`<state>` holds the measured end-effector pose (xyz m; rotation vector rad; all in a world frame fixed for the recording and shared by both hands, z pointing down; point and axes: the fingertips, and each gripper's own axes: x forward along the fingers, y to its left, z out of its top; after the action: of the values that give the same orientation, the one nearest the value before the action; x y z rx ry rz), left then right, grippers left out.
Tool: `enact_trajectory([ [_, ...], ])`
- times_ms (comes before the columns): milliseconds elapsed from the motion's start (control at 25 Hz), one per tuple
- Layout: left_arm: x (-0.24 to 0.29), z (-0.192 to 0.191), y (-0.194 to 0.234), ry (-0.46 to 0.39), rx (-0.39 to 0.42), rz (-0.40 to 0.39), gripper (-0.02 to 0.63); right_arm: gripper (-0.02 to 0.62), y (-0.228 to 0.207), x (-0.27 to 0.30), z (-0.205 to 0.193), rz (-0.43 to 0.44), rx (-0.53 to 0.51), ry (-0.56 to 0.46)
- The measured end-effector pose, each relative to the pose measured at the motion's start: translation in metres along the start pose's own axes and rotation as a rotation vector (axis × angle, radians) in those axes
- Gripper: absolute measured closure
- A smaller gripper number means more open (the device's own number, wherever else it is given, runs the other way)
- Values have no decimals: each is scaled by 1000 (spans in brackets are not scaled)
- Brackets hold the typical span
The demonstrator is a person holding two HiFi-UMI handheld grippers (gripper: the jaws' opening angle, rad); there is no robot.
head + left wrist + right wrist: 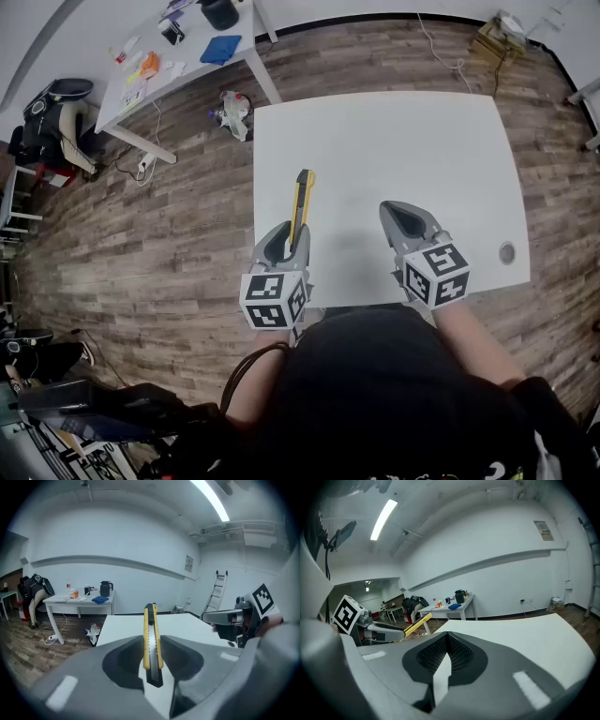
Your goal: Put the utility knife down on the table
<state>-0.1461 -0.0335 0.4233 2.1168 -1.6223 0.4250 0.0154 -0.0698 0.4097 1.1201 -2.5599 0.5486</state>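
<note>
Left hand-held gripper (152, 654) is clamped on the slim yellow-and-black plastic utility knife (151, 634). Its jaws pinch the knife's near end from both sides, and the rest of the body projects straight ahead of the jaws, over the near-left part of the white rectangular worktop (394, 150). Whether the knife clears the surface or touches it cannot be told. Right hand-held gripper (445, 660) sits off to the right of the left one, jaws brought together on nothing. Judged handling: the knife looks light and rigid, with smooth sides likely to slip, and being held at the tail it may tip nose-down. A grip nearer mid-body would balance better. It should be laid flat before the jaws part.
</note>
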Motion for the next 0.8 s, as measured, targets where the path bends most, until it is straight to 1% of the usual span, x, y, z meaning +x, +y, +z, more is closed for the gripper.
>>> enact_trajectory([
  [160, 9, 3, 4, 0, 1, -6, 494, 572, -2, 6, 3, 2, -1, 0],
  [320, 21, -5, -3, 18, 8, -16, 494, 571, -8, 4, 3, 3, 13, -5],
  [400, 31, -11, -5, 36, 4, -21, 493, 571, -12, 4, 3, -1, 14, -2],
  [600, 62, -31, -9, 83, -41, -21, 494, 571, -23, 0, -5, -9, 26, 21],
  [800, 92, -56, -12, 160, -61, -41, 494, 569, -28, -2, -12, -17, 42, 44],
])
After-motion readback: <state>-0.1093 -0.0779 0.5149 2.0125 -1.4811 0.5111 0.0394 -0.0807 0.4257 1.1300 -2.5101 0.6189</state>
